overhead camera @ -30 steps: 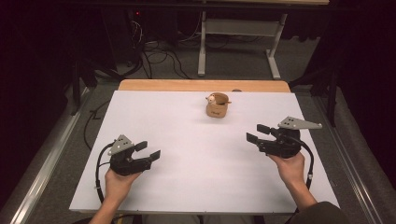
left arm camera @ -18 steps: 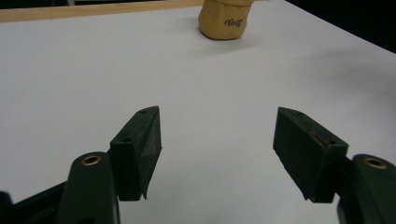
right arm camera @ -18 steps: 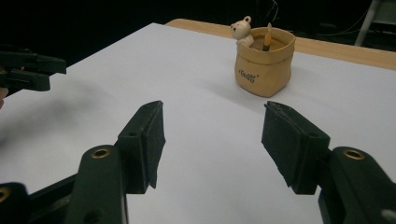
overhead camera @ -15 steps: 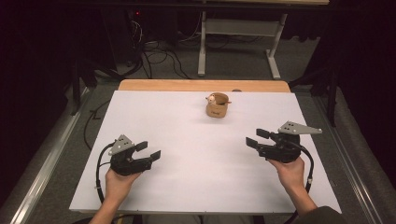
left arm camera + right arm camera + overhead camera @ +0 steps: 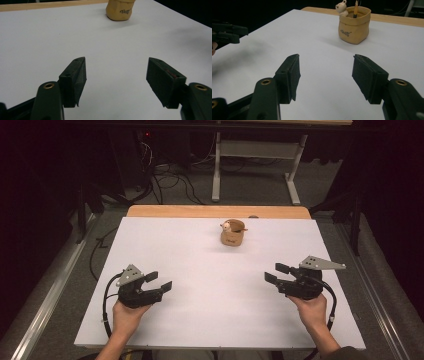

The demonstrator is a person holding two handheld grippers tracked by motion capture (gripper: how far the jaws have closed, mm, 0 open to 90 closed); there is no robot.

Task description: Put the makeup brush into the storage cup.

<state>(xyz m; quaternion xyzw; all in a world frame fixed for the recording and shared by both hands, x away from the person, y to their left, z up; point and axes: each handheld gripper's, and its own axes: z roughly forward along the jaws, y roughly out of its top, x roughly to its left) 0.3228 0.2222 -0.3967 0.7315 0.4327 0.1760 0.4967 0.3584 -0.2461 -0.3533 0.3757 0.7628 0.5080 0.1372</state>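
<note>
The pot (image 5: 233,234), with a bear figure (image 5: 341,7) and a stick (image 5: 356,8) in it, stands untouched at the table's (image 5: 200,320) far middle, well apart from both the left gripper (image 5: 159,281) and right gripper (image 5: 276,272), each wide open and empty, so all handling is left.

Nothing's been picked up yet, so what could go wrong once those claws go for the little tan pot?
1. The small tan pot looks light and stands alone, so a sideways nudge could tip it.
2. The little white bear figure and the thin stick poke above its rim; closing fingers might catch them.
3. Both the left gripper and the right gripper are open and far away.
</note>
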